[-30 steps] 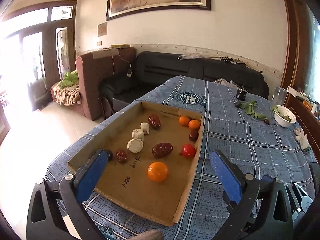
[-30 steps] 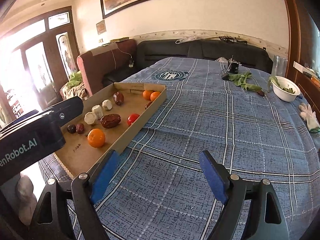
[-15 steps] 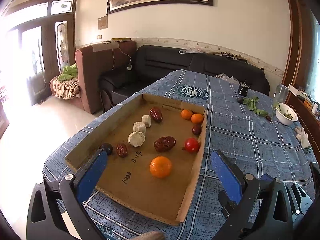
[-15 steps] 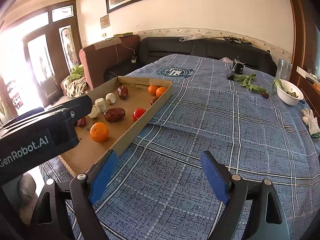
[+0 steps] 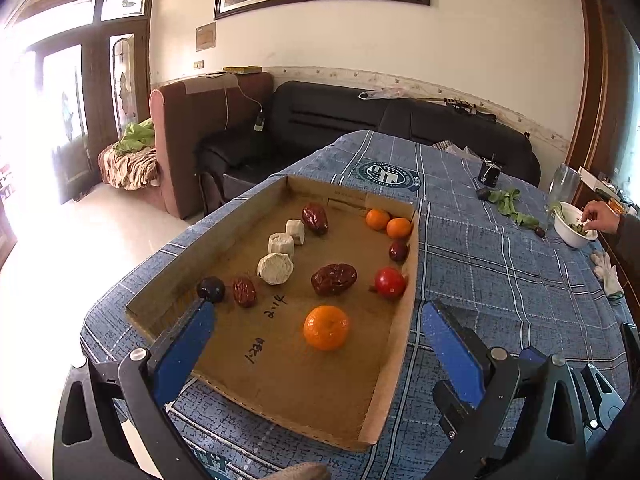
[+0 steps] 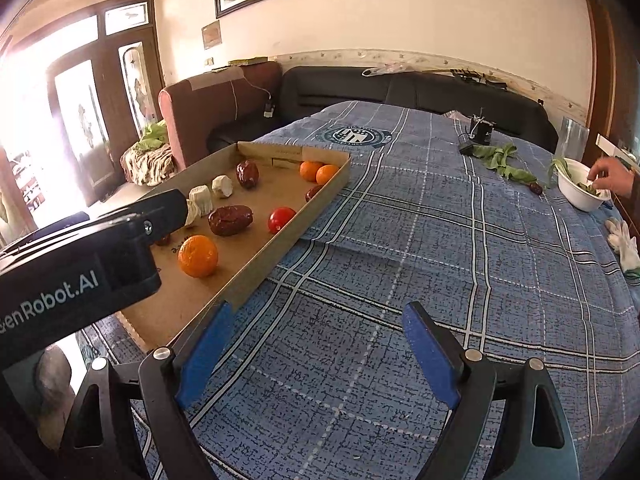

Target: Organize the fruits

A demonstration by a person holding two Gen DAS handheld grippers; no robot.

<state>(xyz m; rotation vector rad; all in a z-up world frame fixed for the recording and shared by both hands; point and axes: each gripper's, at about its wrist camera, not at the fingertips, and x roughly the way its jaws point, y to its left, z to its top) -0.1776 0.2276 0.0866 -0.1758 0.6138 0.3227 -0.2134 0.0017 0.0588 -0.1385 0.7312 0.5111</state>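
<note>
Presently catalogued: one shallow brown cardboard tray (image 5: 404,320), open-topped, lying along the left edge of a table draped in a blue plaid cloth (image 6: 400,280).

Contents, all loose on the tray floor:
- Large round orange mandarin (image 5: 327,327), near the front right wall; dimpled skin, probably firm but bruisable. Judged best taken across its widest part.
- Two smaller orange mandarins (image 5: 388,224), touching, at the far right corner.
- Glossy red tomato-like fruit (image 5: 389,282), against the right wall; smooth, likely slippery and soft, wants a light squeeze.
- Wrinkled dark-red jujube dates (image 5: 334,279), one large at centre, others toward the far wall and left wall; light, leathery, forgiving.
- Small dark date (image 5: 398,250) against the right wall.
- Dark round plum-like fruit (image 5: 211,289), at the left wall.
- Three pale, faceted peeled chunks (image 5: 275,268), in a diagonal row; matt, possibly brittle at the edges.

Tools:
- Left gripper (image 5: 316,344), blue pads spread wide, holding nothing, poised over the tray's front end.
- Right gripper (image 6: 316,352), blue pads likewise spread and empty, above bare cloth just right of the tray.

Elsewhere: white bowl (image 6: 576,196) at the far right edge, a person's hand (image 6: 612,180) in it.
</note>
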